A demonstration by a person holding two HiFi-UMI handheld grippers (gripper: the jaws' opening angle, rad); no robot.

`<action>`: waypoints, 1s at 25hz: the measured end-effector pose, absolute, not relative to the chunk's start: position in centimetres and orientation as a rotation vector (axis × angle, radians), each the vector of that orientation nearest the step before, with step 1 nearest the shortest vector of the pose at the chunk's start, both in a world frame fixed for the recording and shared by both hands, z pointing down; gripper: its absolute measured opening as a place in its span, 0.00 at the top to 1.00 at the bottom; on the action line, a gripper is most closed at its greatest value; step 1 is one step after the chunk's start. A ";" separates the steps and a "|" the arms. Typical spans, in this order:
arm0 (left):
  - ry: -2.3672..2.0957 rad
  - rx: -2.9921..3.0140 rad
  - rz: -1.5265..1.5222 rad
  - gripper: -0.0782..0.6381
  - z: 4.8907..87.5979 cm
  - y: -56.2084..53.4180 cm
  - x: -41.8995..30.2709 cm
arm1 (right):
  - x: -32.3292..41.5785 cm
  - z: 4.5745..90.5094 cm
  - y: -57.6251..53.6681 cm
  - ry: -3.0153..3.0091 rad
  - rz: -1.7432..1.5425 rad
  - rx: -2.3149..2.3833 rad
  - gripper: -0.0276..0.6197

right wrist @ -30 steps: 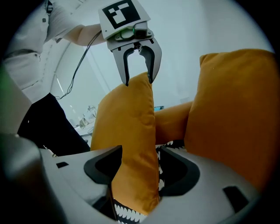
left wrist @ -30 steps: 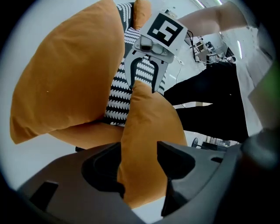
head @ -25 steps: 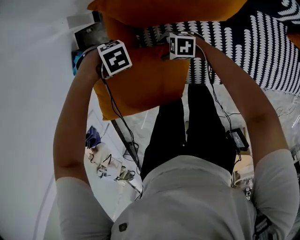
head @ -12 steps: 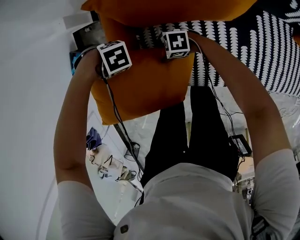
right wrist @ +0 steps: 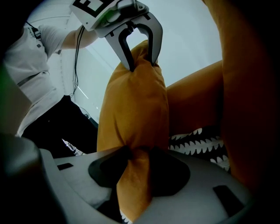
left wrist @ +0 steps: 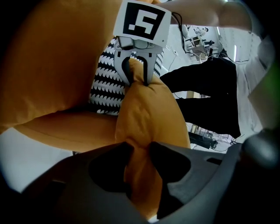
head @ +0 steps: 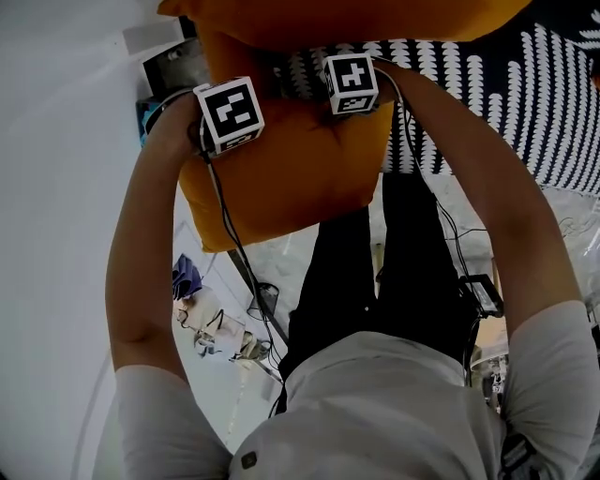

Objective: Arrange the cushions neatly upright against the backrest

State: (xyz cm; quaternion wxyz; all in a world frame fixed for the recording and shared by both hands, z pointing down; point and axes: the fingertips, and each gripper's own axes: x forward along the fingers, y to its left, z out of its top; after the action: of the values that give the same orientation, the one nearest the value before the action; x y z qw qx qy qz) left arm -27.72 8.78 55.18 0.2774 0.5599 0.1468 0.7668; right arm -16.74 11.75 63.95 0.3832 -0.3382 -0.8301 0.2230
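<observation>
1. As both pairs of jaws have just been closing, each now pinches a bunched corner of the orange cushion (head: 291, 178). The left gripper (left wrist: 139, 148) has the cloth squeezed tight between its pads.
2. The right gripper (right wrist: 138, 152) clamps the opposite corner in the same way, with a fold of fabric spilling out below its jaws.
3. Each gripper view shows the other gripper at the far end of the cushion, biting its corner.
4. The cushion hangs between the two grippers, in front of the person's legs (head: 375, 272).
5. A second cushion (head: 337, 19), also orange, overlaps its top edge in the head view.
6. A patterned cushion (head: 525, 94), black with white marks, lies behind it to the right.
7. Cables (head: 234, 244) trail down from the grippers.
</observation>
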 end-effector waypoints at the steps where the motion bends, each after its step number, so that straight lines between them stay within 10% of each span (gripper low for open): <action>1: 0.398 1.504 2.059 0.66 55.1 8.9 -27.7 | -16.8 64.0 11.9 -2.113 0.552 -0.860 0.69; 25: 0.358 1.568 2.055 0.85 51.2 11.1 -25.8 | -14.6 60.4 13.4 -2.097 0.395 -0.763 0.90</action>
State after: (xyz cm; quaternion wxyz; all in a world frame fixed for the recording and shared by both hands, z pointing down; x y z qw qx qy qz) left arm -25.82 11.05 51.19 0.2628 0.5797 0.1324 0.7599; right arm -14.56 13.43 60.42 0.4239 -0.3048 -0.8381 0.1580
